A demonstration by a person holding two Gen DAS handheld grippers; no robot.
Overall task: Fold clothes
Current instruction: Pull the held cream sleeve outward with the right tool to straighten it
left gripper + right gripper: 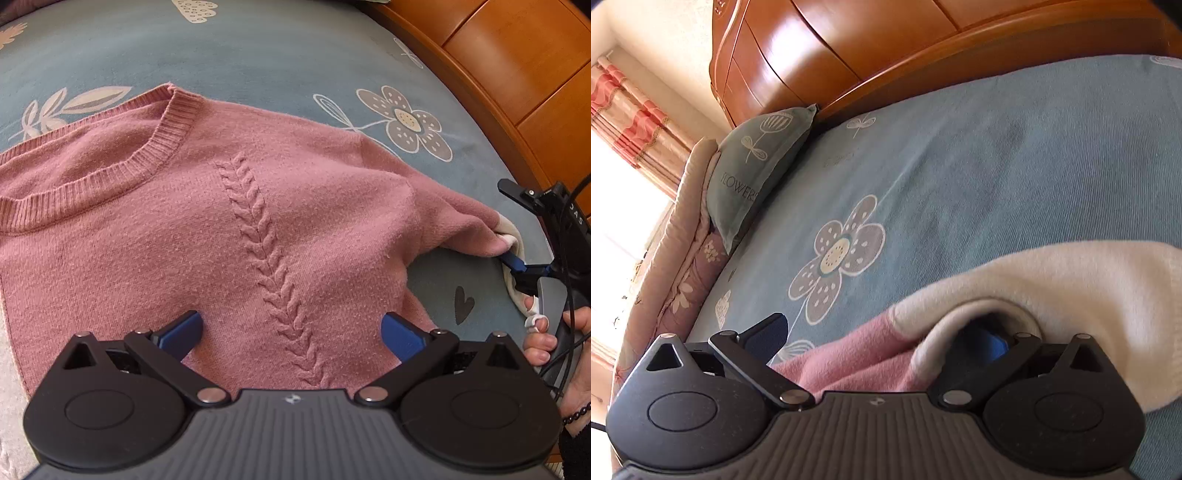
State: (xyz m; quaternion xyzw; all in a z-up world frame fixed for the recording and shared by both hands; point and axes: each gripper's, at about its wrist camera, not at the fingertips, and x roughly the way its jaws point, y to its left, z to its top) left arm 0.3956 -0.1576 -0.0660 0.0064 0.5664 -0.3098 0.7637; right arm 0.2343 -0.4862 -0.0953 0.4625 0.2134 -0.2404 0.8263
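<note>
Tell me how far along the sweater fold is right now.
Early. Done: the pink sweater lies spread flat on the blue bedspread, collar showing. In hand: the right gripper is open around the cream sleeve cuff; the left gripper hovers open over the body. Left: both sleeves and the body fold.

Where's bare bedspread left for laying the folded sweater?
Free: bedspread beyond the sweater collar, and between the big flower print and pillow. Crowded: sleeve cuff around the right gripper.
</note>
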